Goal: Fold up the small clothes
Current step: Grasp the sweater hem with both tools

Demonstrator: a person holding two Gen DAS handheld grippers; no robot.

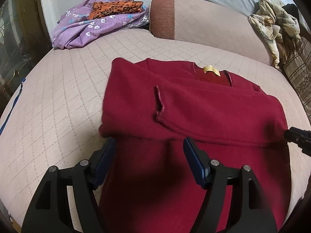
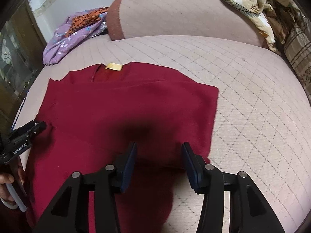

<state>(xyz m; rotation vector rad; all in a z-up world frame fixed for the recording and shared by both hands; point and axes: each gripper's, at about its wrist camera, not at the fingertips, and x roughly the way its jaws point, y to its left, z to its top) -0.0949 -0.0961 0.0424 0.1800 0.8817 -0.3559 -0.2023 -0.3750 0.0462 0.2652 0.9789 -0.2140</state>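
**Red top with both sleeves in, bottom fold looks like it's up next**

Left wrist view: the red top (image 1: 194,112) lies flat on the quilted bed cover (image 1: 58,97), collar and yellow label (image 1: 210,70) at the far end. A sleeve is folded across the chest, its cuff sitting near the middle. The left tool (image 1: 149,149) hangs over the lower part of the top with its jaws wide apart and nothing pinched between them. The tip of the other tool pokes in at the right edge.

Right wrist view: same top, seen from its other side. The right tool (image 2: 159,153) has its jaws about half apart, pads clear of the cloth, so it's holding nothing.

Judging from this, the sleeve folds are done. The next move probably needs both tools to grab the hem corners nearest the cameras and carry them up toward the collar evenly, so the sleeves don't slide out.
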